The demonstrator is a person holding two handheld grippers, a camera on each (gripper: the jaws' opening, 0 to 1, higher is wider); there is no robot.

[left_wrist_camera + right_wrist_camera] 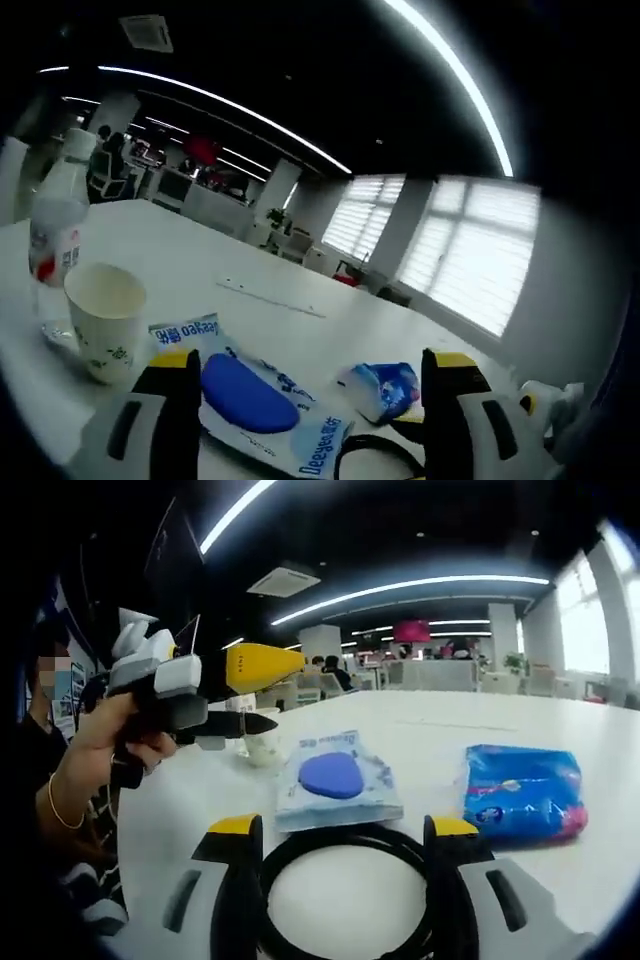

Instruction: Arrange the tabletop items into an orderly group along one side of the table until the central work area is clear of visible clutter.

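Black and round, the coil of rubber cable (335, 880) lies on the white table (480, 735) directly between the wide open jaws of my right gripper (340, 865), so this hand is the nearer one to take it. Just behind the coil, farther from me, lies the flat pale blue sachet with a dark blue oval (335, 780), and to its right the crumpled blue packet (522, 792). My left gripper (305, 400) is also wide open and empty, the sachet (255, 400) lying between its jaws, with the white paper cup (105, 320) and the clear plastic bottle (58, 225) to the left of the sachet.
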